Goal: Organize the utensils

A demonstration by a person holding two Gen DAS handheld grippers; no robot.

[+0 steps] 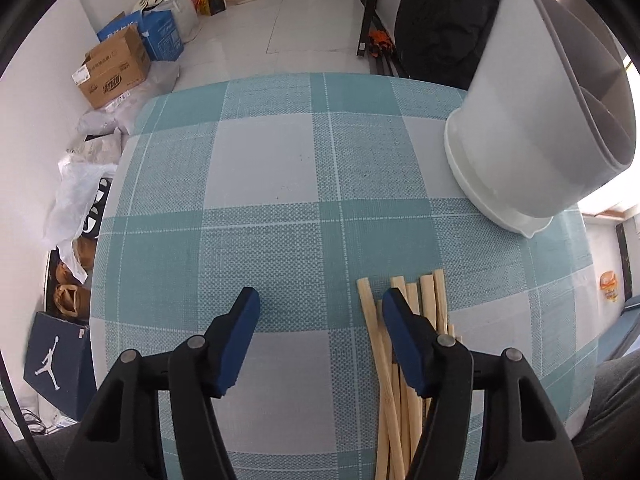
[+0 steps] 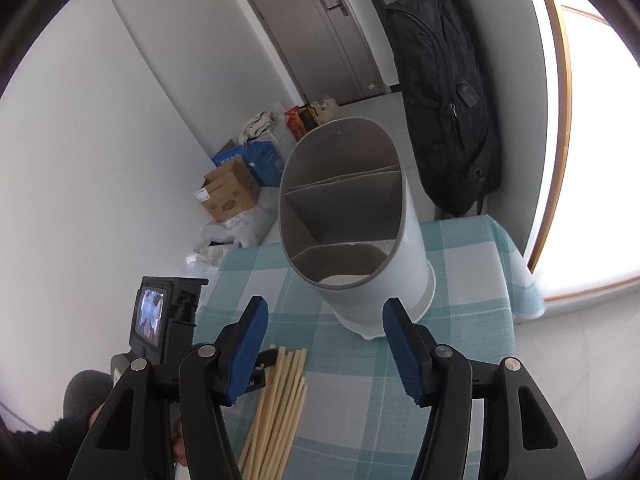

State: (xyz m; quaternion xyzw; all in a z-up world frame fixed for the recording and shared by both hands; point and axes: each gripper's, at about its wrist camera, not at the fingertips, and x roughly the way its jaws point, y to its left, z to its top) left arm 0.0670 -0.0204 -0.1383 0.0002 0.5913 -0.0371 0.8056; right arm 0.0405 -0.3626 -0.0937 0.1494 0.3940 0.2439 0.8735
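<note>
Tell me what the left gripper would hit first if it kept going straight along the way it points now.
Most likely the bare checked tablecloth. The left gripper points steeply down with open jaws and nothing between them. The wooden chopsticks lie off to its right, partly under one finger; depth is unclear, so that finger might graze them first.

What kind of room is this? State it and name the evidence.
Probably a lived-in home or flat, not a lab: a checked tablecloth on a small table, cardboard boxes and bags piled along the wall, and a backpack hanging by the window.
</note>
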